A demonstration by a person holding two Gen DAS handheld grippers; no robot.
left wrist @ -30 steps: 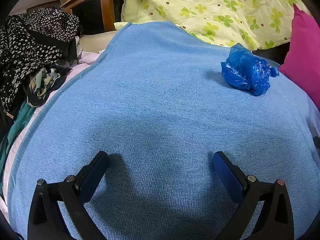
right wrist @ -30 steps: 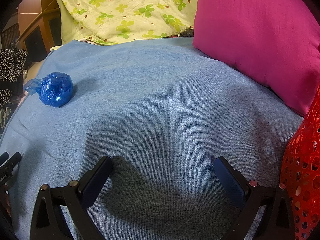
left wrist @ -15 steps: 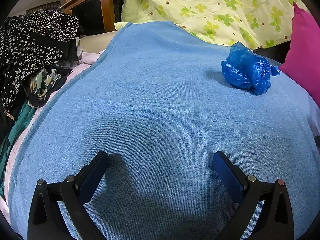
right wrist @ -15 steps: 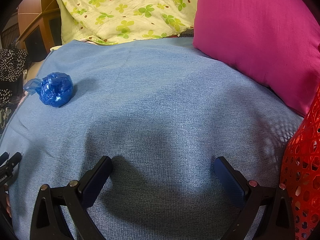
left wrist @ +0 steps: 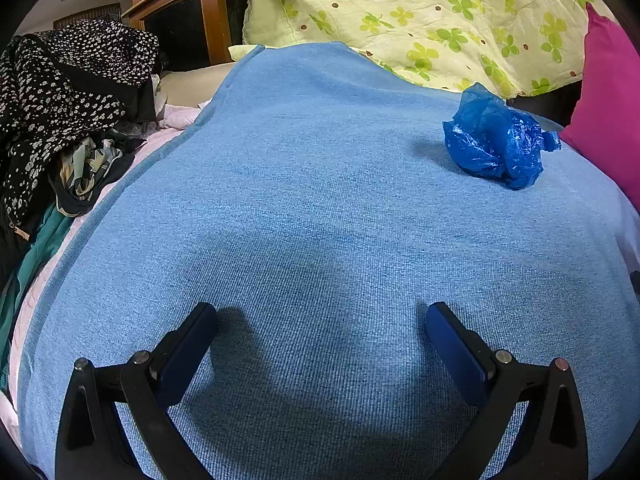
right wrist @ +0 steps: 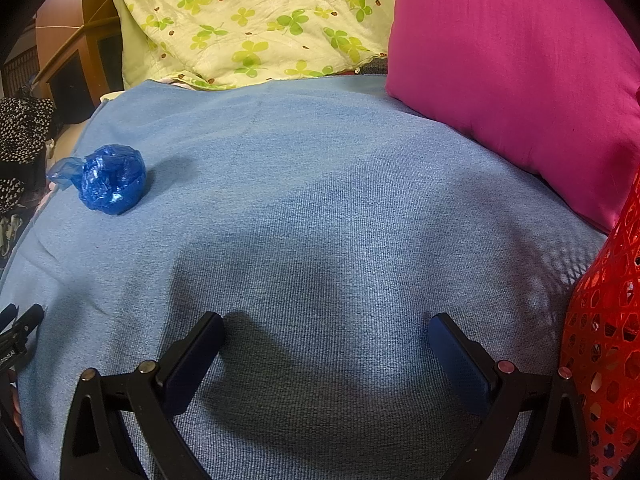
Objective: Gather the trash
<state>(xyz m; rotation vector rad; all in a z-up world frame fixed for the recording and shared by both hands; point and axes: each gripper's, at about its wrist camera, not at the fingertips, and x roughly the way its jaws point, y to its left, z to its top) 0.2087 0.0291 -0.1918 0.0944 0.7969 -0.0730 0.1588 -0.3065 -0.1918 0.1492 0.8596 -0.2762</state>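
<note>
- The left tool point(left wrist: 322, 316) stood with its jaws wide apart and nothing between them, low over the blue blanket point(left wrist: 304, 208) on the bed.
- The right tool point(right wrist: 326, 326) was likewise spread apart and empty.
- The trash, a crumpled blue bag point(left wrist: 494, 138), lay on the blanket toward the bed's head end, apart from both tools.
- From the left tool the bag lay ahead and to the right; from the right tool the bag point(right wrist: 112, 179) lay ahead and to the left, so it sat between the two lines of approach.
- The bag was a near-round ball with a loose tail at one side; no clear long axis.
- Neither tool appeared decidedly nearer; I could not tell which.
- Open blanket lay all around the bag. A pink pillow point(right wrist: 516, 80) bounded the right edge and a quilt point(left wrist: 420, 12) the head end.
- A red basket point(right wrist: 604, 340) stood at the right edge beside the right tool, judged the likely receptacle.
- Clothes point(left wrist: 68, 100) were heaped off the left edge.
</note>
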